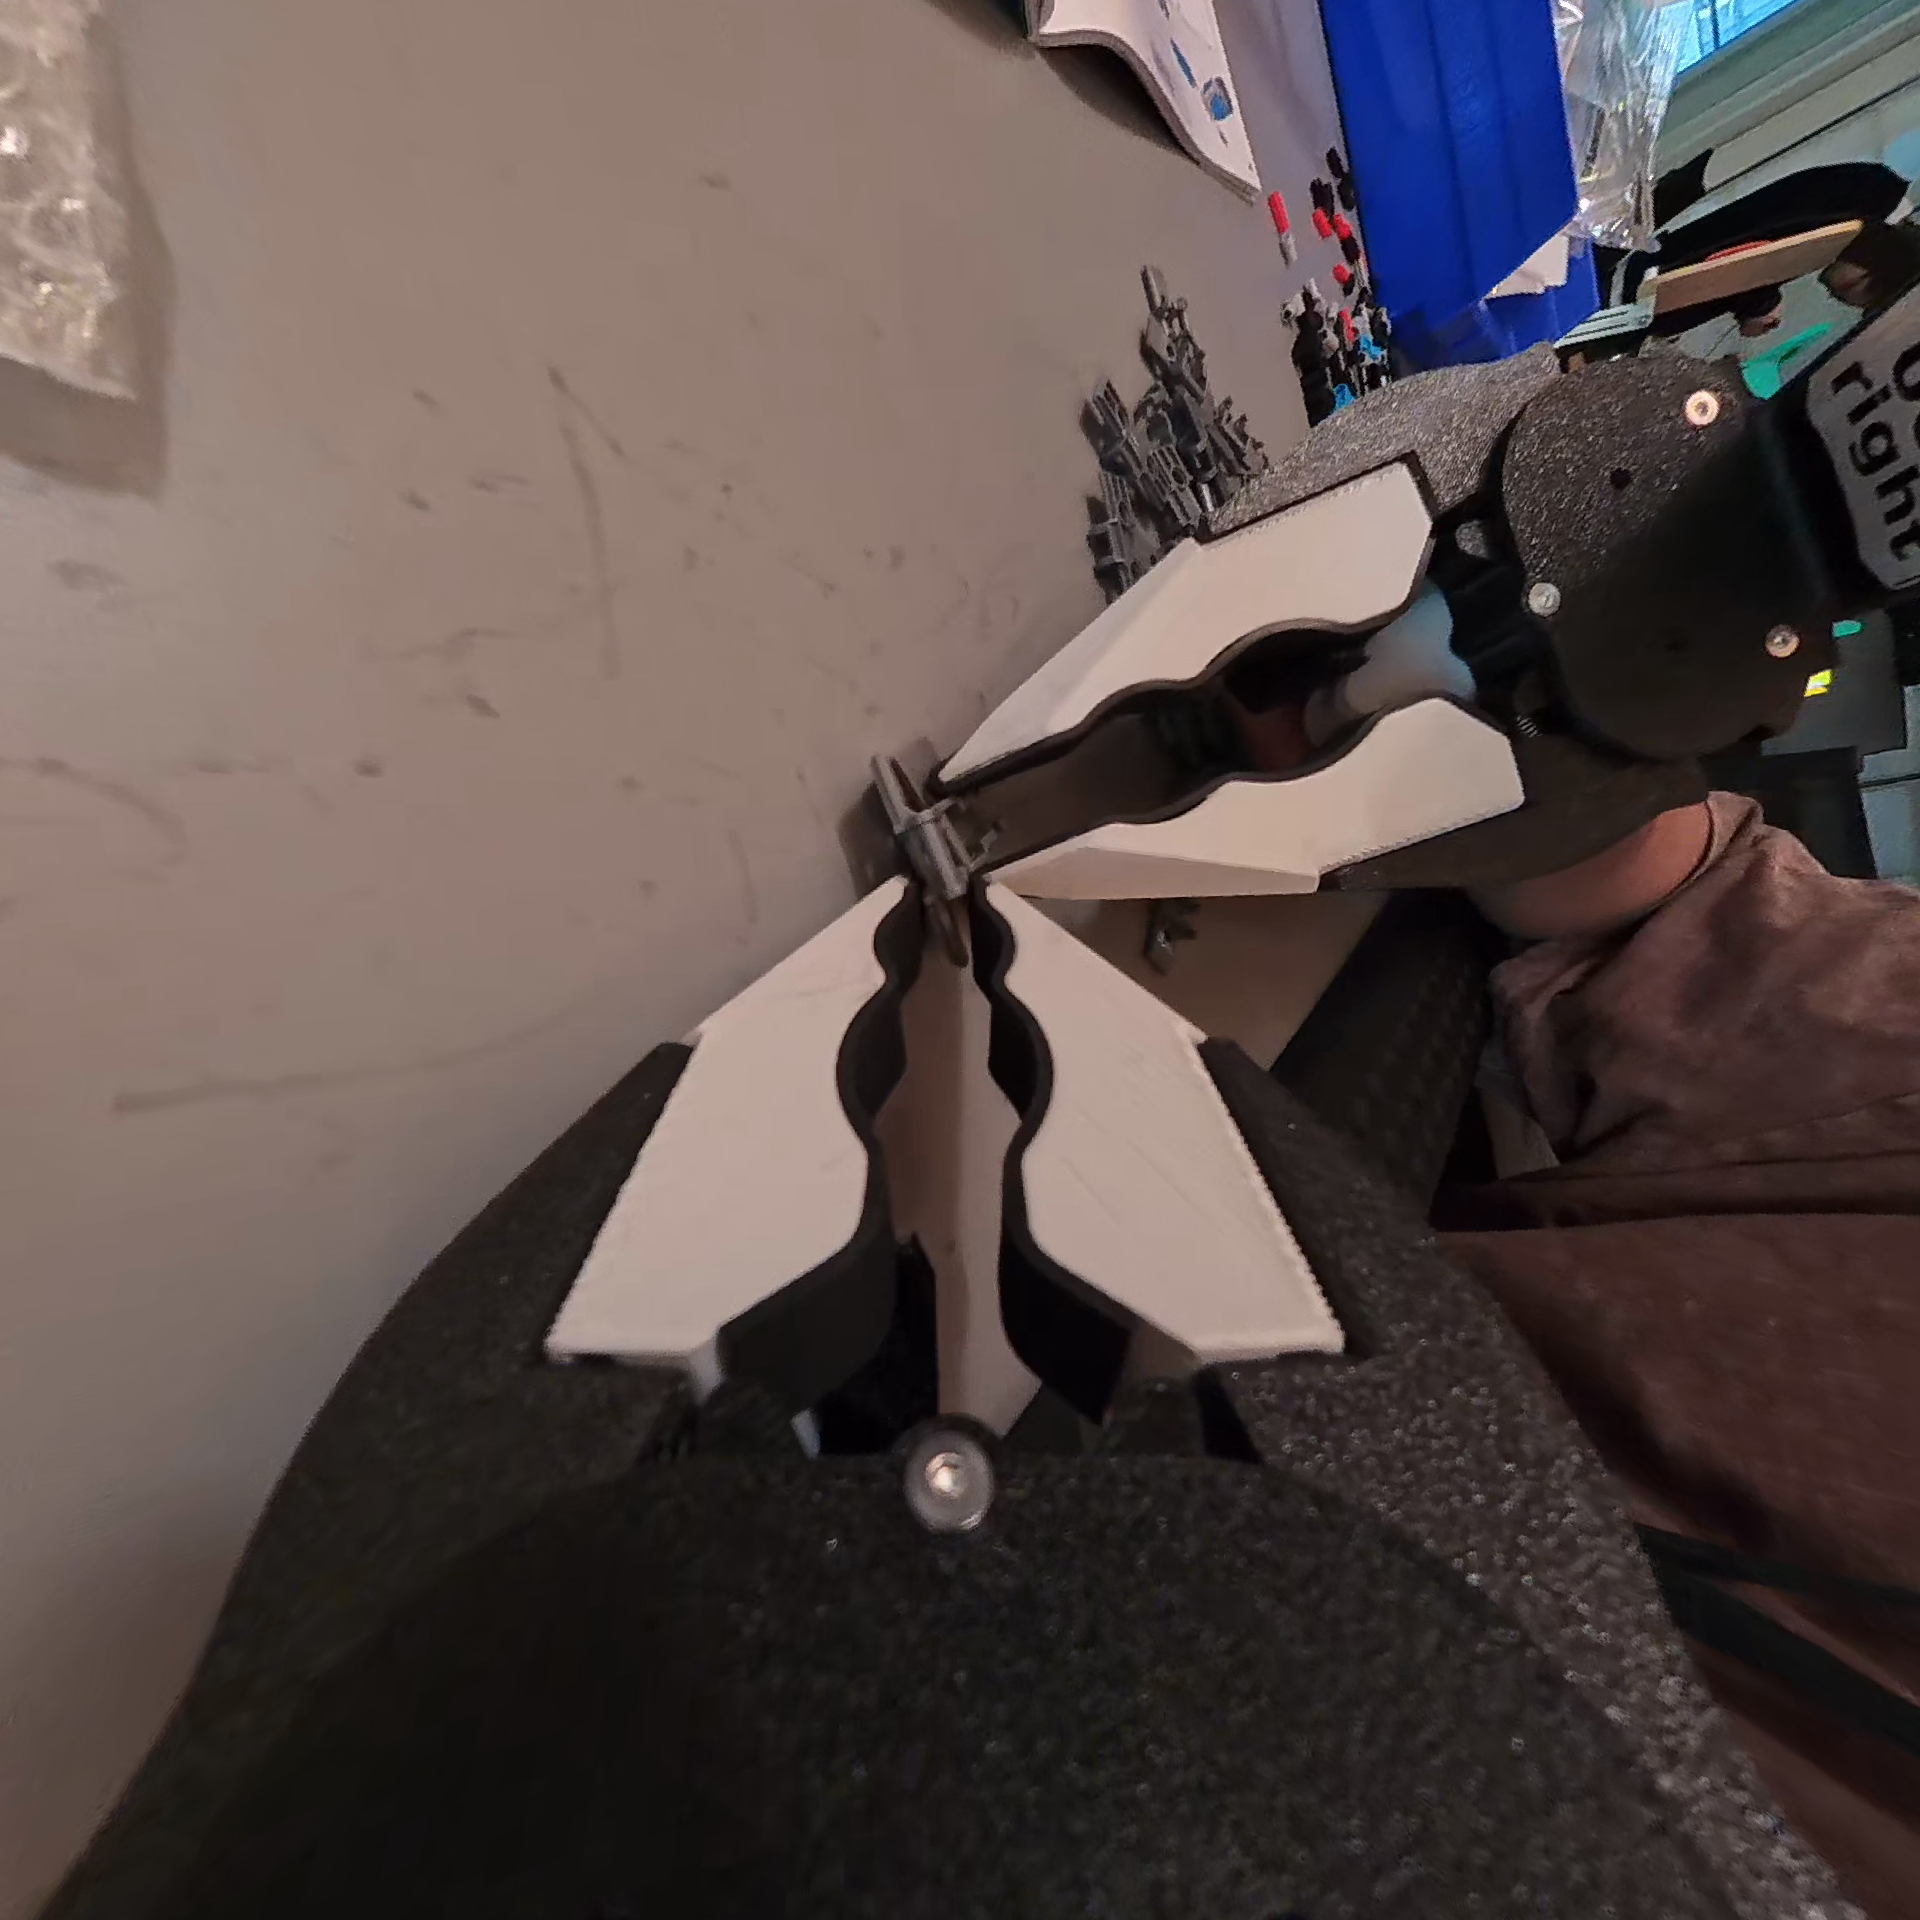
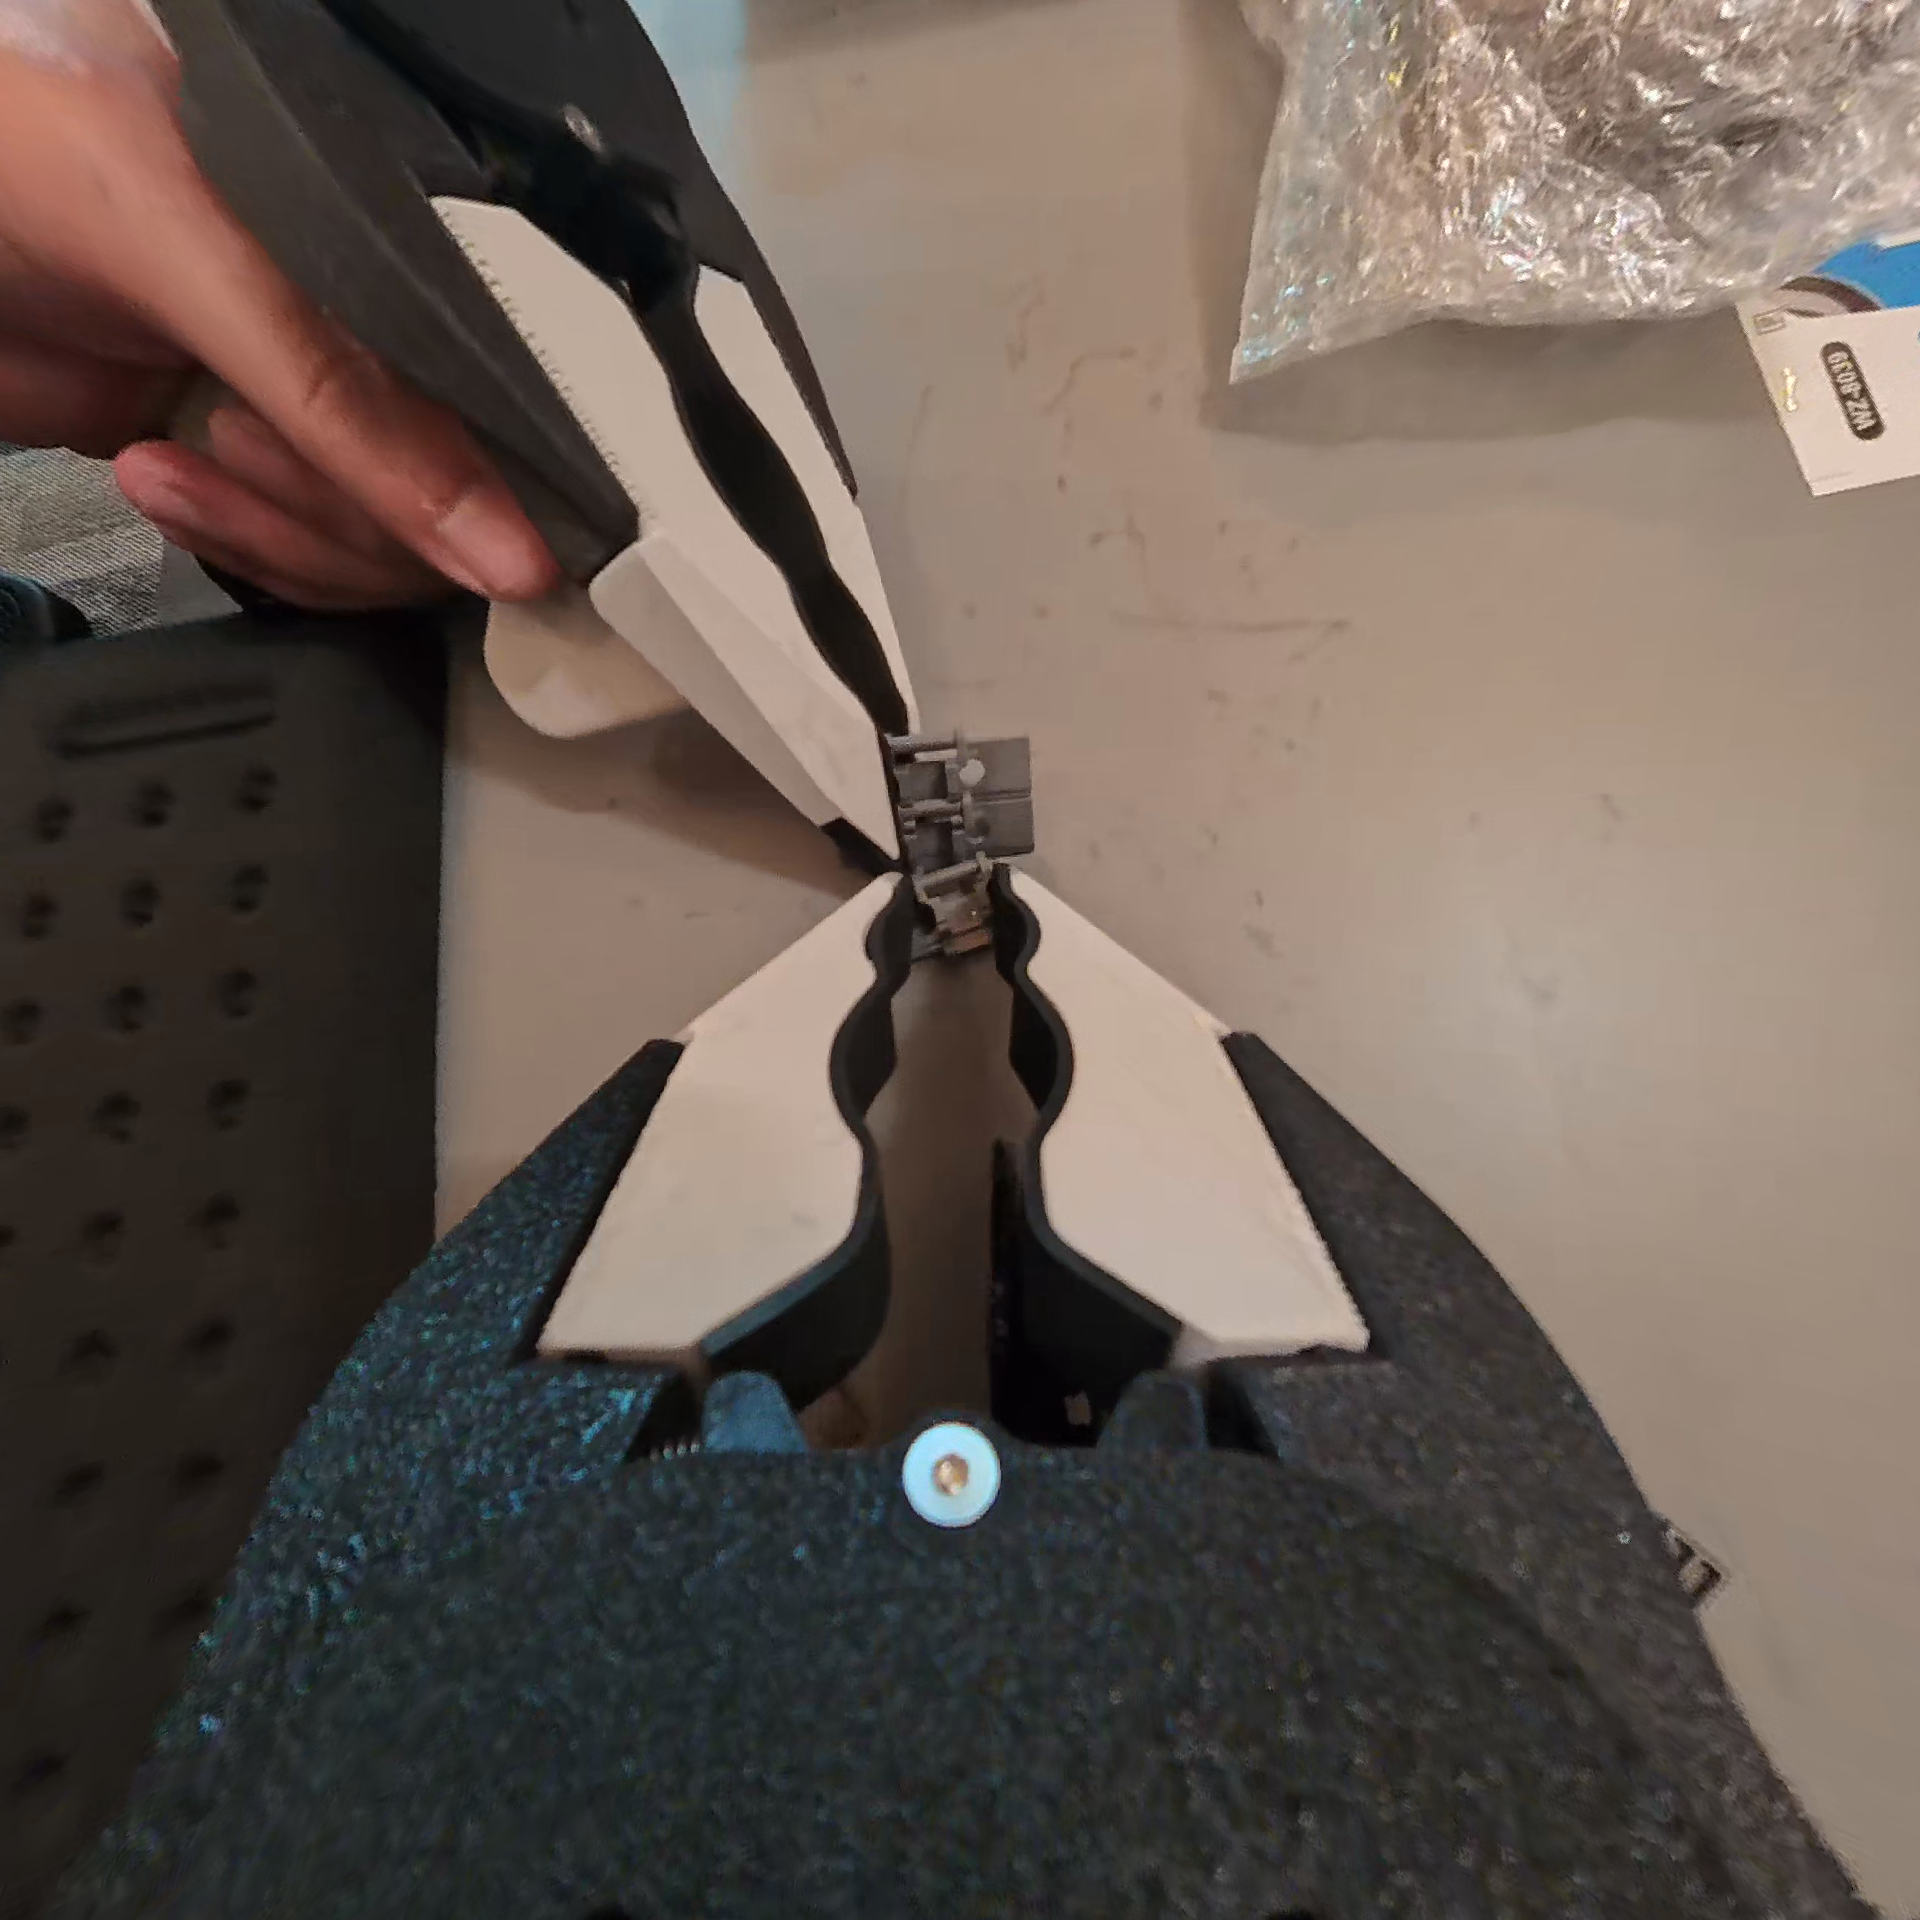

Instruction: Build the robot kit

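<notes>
At the counter's near edge: both grippers met on one small grey linked piece (image 2: 961, 800), which sat between their tips over the pale counter (image 2: 1455, 935).
Left gripper (image 1: 940, 904): narrow, its white fingers pinched on one end of the piece; in the right wrist view it came in from the upper left, held by a hand (image 2: 208, 343).
Right gripper (image 2: 951, 904): narrow too, tips closed on the other end of the same piece; in the left wrist view it entered from the right, with a brown sleeve (image 1: 1662, 1143) behind it.
The piece: short grey plastic segments with small pegs, joined in a row; the two grips were just beside each other along it.
Around it: a crinkled clear bag (image 2: 1558, 156) and a printed card (image 2: 1829, 395) lay toward the far right corner, well apart. A heap of grey parts (image 1: 1164, 457), some black and red bits (image 1: 1330, 229) and a blue bin (image 1: 1455, 156) lay farther along the counter. A black perforated seat (image 2: 156, 1039) stood off the near left edge.
Hard to make out: whether the piece touched the counter or hung just above it. The ends inside the tips were covered, so how many segments each gripper held could not be told. A small dark part at the left gripper's tips was too blurred to name.
</notes>
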